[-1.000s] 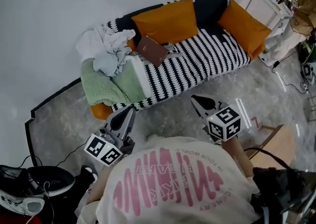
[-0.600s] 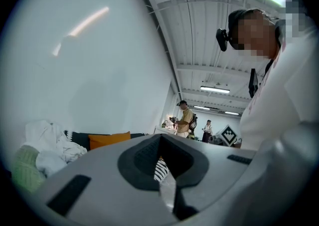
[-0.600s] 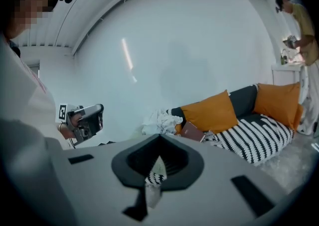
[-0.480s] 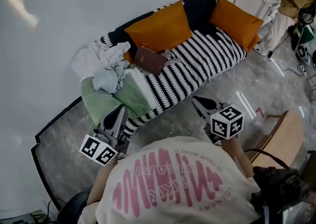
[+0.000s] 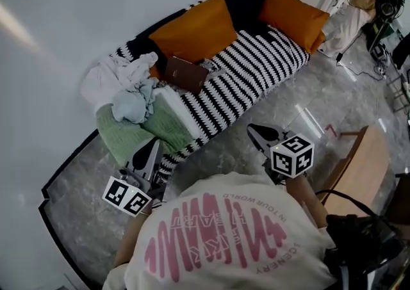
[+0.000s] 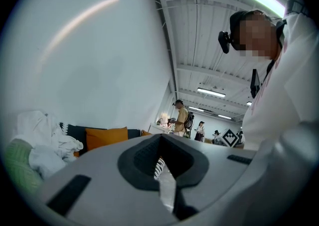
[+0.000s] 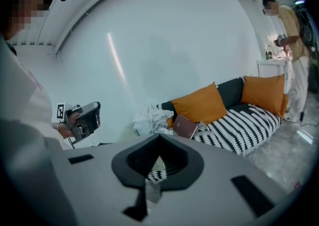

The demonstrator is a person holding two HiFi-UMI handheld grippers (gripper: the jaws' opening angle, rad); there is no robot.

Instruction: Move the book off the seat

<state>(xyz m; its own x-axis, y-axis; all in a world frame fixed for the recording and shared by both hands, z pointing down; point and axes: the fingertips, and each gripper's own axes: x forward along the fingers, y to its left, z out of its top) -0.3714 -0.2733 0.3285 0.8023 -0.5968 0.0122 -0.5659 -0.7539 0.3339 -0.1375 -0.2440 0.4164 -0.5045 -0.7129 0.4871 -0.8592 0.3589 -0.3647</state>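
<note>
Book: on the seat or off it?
On the seat. The closed book lies flat on the striped sofa, in front of the orange cushion, beside the heaped clothes.

I see a dark maroon rectangular book point(image 5: 186, 74), a black-and-white striped fabric sofa cover point(image 5: 256, 68), plain orange square cushions point(image 5: 195, 29), a pale green folded blanket point(image 5: 128, 136) and whitish crumpled clothes point(image 5: 118, 80).

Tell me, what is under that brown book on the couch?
The brown book lies on the striped seat cover, just in front of the orange cushion. Only the striped cover shows around it. Anything directly beneath is hidden by the book itself.
</note>
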